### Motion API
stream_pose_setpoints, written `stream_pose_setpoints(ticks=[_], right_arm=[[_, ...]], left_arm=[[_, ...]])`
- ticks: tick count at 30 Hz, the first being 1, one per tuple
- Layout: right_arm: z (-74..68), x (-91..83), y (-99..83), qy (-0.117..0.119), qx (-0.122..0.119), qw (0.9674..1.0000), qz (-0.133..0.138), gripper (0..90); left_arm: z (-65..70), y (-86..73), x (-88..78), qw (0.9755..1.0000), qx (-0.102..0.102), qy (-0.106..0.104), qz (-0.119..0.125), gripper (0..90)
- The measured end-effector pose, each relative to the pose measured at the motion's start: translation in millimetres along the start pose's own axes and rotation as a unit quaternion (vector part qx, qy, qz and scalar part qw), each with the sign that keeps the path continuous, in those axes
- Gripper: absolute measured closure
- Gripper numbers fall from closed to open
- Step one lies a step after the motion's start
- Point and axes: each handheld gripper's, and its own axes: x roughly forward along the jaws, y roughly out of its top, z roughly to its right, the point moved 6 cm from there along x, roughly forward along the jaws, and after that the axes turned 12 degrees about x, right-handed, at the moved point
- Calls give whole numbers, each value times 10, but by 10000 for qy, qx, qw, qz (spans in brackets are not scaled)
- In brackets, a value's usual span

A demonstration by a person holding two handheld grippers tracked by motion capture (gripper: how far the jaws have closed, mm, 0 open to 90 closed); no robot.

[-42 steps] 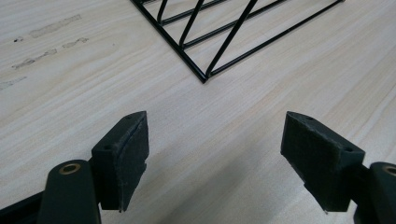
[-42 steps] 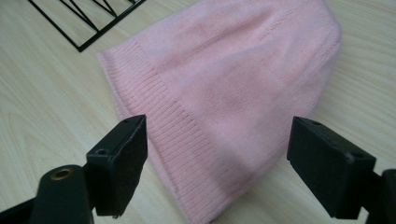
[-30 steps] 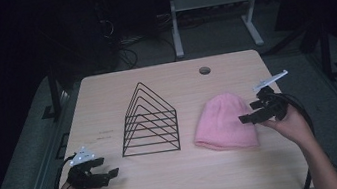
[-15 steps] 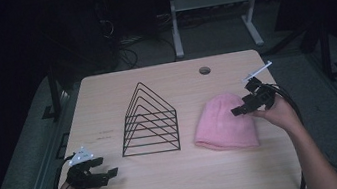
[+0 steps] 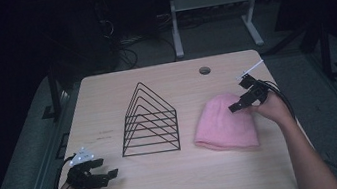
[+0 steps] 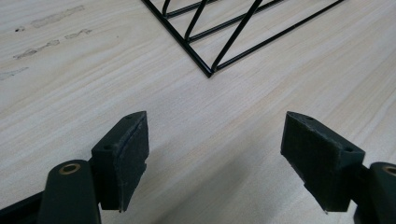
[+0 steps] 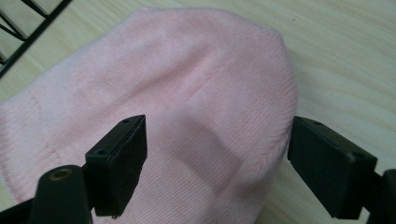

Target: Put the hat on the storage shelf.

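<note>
A pink knit hat (image 5: 224, 124) lies flat on the wooden table (image 5: 188, 172), right of centre. My right gripper (image 5: 235, 106) hovers over the hat's far right edge, jaws wide open. In the right gripper view the hat (image 7: 163, 102) spreads beneath and between the open jaws of that gripper (image 7: 215, 172), which hold nothing. A black wire rack (image 5: 149, 121) of nested triangles stands at the table's middle. My left gripper (image 5: 110, 174) rests near the front left corner, open and empty. The left gripper view has the rack's corner (image 6: 210, 70) ahead of its gripper (image 6: 215, 168).
A round cable hole (image 5: 205, 70) sits near the table's far edge. Behind the table stand a white desk frame (image 5: 215, 11) and cables on a dark floor. Bare wood lies between the rack and the left gripper.
My right gripper has moved away from the table's right side toward the far part of the hat, now over its upper right edge. The left gripper has barely moved.
</note>
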Motion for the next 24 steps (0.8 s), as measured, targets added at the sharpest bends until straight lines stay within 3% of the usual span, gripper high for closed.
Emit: stream_pose_setpoints(ticks=[12,16,24], right_arm=[[129,139,43,42,343,9994,0,232],[135,198,65,161,408,9990,-114,303],[128,241,88,104,439,9988,-209,485]], left_arm=[[8,11,9,10000,34,-10,-13,236],[3,2,5,10000,-37,-23,2,237],[-20,-10,-10,10000,-28,4,-17,237]])
